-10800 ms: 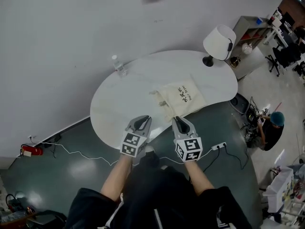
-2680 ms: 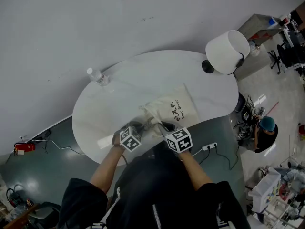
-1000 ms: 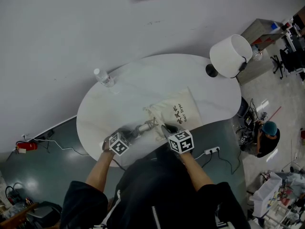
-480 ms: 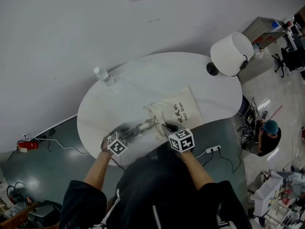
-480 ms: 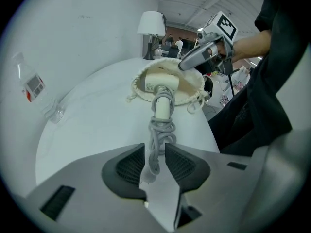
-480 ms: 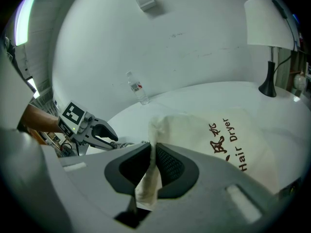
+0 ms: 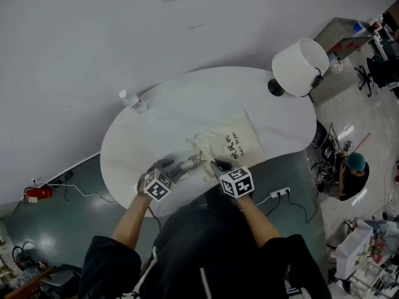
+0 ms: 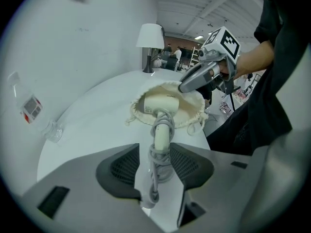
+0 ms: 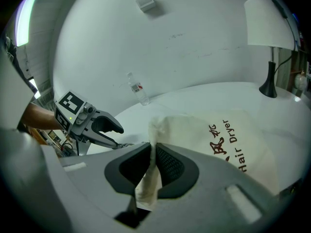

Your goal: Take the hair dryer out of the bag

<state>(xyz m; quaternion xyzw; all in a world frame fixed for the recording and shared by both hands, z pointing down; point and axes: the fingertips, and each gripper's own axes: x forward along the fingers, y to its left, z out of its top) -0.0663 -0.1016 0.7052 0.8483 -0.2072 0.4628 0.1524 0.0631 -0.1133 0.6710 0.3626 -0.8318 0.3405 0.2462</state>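
We are opening our left gripper (image 8: 156, 169): its jaws have just been spreading wide, and the handle of the hair dryer (image 8: 163, 111), with its wound cord, is lying between them, no longer pressed. The dryer is resting on the white table (image 7: 187, 98), and its head is still lying at the mouth of the cloth bag (image 7: 237, 143). So we are judging the removal nearly done, not finished. Our right gripper (image 9: 150, 163) is pinching the bag's edge, jaws almost together. A water bottle (image 7: 131, 100) and a lamp (image 7: 299, 66) are standing well apart, and nothing is blocking the way.
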